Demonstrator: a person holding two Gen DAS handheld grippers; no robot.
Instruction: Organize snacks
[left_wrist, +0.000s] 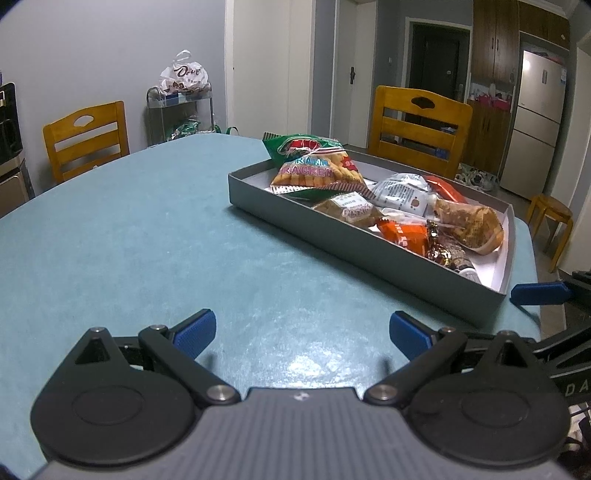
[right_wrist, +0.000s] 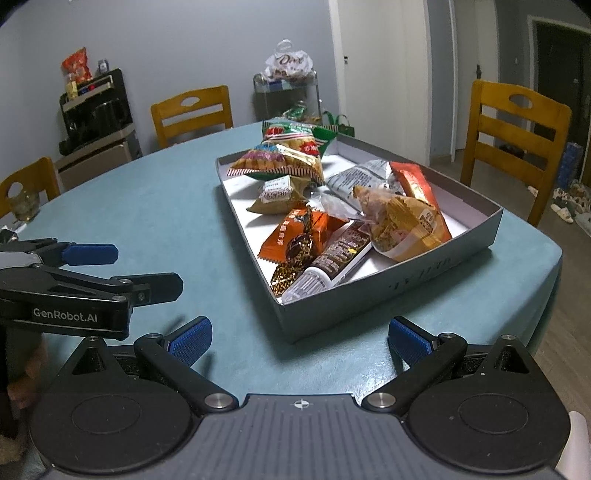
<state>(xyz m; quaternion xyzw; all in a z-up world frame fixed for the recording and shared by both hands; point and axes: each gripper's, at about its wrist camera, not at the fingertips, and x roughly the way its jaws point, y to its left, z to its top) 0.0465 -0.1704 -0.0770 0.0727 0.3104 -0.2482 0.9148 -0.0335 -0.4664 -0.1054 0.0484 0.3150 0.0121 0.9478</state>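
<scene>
**Both Grippers Empty Before a Tray of Light, Crinkly Packets**

While the right gripper (right_wrist: 300, 338) and left gripper (left_wrist: 302, 332) hovered with fingers spread wide and empty, the shallow grey cardboard tray (right_wrist: 388, 291) sat at twelve o'clock on the teal table (right_wrist: 147, 206). Nearest lay one white-capped brown tube (right_wrist: 332, 264), stiffest and likely easiest pinched mid-body. Beyond, about eight slippery film packets probably weighed little; their sealed edges seemed safest. Farthest, the cracker bag (right_wrist: 277, 162) looked crushable.

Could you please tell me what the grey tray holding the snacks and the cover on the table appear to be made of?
The grey tray looks like matte cardboard: thin straight walls, a white inside, faint lettering printed on one wall. The table cover looks like teal fabric or a soft textured vinyl: mottled, with a dull sheen near the left gripper; I cannot tell which.
</scene>
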